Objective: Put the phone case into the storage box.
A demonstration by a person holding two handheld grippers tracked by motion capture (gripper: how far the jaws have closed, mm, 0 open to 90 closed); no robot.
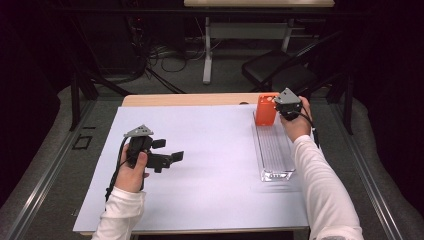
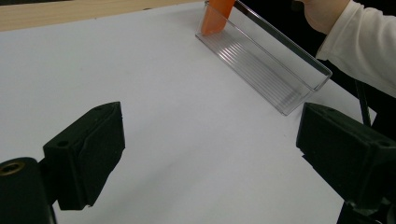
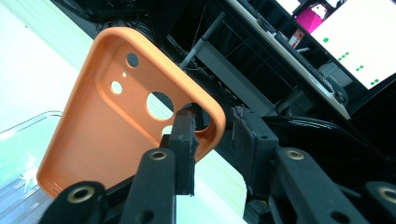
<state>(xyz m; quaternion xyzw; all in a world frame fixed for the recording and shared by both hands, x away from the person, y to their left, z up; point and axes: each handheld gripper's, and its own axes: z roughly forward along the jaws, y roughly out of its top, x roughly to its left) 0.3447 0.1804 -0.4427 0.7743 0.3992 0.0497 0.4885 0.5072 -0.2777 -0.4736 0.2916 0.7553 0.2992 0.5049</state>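
Orange case stands upright at the far end of the clear tray — placement looks done. Right gripper spread beside its corner, not pinching. Left gripper wide apart, holding nothing — only withdrawal left.

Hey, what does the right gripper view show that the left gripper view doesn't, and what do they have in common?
Right gripper view: the orange phone case up close with its camera holes, one corner between the open jaws of the right hand-held gripper, and lit screens behind. Left gripper view: the left hand-held gripper, jaws wide open over the white sheet, the full length of the clear tray, and a white sleeve. Shared: the phone case standing at one end of the tray.
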